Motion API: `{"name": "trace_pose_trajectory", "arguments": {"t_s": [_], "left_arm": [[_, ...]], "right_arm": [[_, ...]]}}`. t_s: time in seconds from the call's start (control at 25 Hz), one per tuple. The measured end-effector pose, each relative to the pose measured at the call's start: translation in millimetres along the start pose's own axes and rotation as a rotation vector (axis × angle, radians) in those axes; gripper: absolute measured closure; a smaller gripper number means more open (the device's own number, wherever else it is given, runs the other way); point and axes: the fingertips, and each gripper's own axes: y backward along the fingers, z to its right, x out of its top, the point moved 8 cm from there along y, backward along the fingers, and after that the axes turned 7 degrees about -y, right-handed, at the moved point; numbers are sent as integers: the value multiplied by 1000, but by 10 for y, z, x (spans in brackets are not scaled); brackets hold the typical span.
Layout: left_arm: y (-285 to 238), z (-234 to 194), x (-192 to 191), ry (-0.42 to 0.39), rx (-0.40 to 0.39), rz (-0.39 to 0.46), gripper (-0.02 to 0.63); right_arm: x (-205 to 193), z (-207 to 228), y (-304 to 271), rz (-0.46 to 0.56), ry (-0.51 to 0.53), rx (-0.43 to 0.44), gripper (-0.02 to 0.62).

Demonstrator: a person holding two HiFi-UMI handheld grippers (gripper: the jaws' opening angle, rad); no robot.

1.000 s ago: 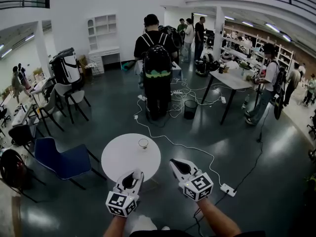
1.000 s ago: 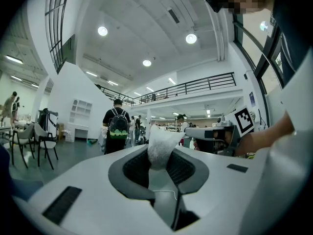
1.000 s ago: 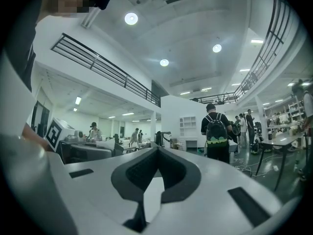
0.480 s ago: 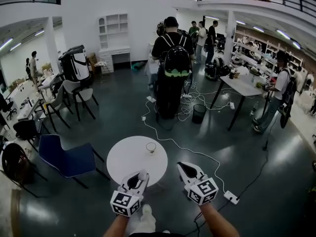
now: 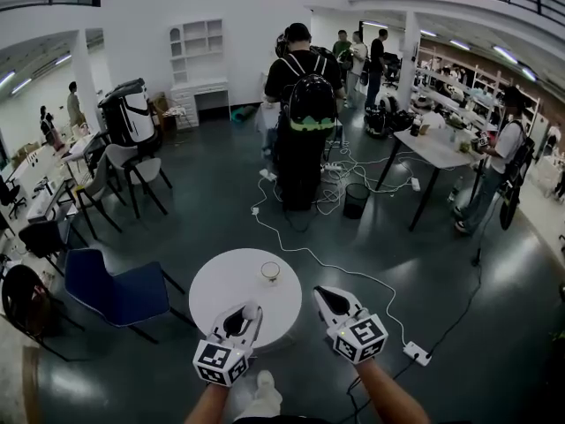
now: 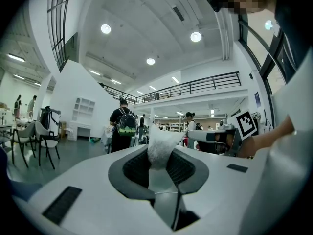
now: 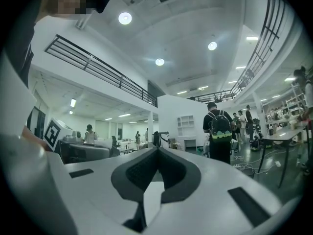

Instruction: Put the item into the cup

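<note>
A small glass cup (image 5: 270, 272) stands on the far right part of a round white table (image 5: 225, 285). My left gripper (image 5: 248, 312) hovers over the table's near edge, shut on a white crumpled item (image 5: 251, 310). In the left gripper view the white item (image 6: 159, 142) sticks up between the dark pads (image 6: 137, 168) of my left gripper (image 6: 159, 151), which points level across the room. My right gripper (image 5: 320, 296) hangs over the floor just right of the table. Its tips meet with nothing between them in the right gripper view (image 7: 158, 150).
A blue chair (image 5: 115, 291) stands left of the table. A white cable (image 5: 353, 276) runs over the floor to a power strip (image 5: 415, 353) at the right. A person with a black backpack (image 5: 307, 104) stands beyond the table, near a black bin (image 5: 356, 200).
The head view has shifted, so the table and cup sit a little lower and to the right. Both grippers keep their places and the left still holds the white item.
</note>
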Motion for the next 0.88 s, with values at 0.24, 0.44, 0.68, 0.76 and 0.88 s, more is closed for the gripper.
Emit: {"name": "trace_pose_trajectory", "arguments": {"t_s": [0.24,0.44,0.68,0.76,0.88], "left_arm": [[-379,-338,14,4,-2,2,517],[-761,-630,103,8,-11,-5,517],[-1090,-891,87,10,-29,-13,517],[-1201,-1026,161,13,-29,-12,518],[-1376,-1185,209,19,-43,-15,517]], "right_arm": [[50,274,-440,-5,0,4,580],[173,495,-830,-13,-4,8,580],[201,681,-1138,-21,1,-8,580],[278,742,-1287,-25,-2,-11,580],[335,854,-1466,-31,-5,-25,580]]}}
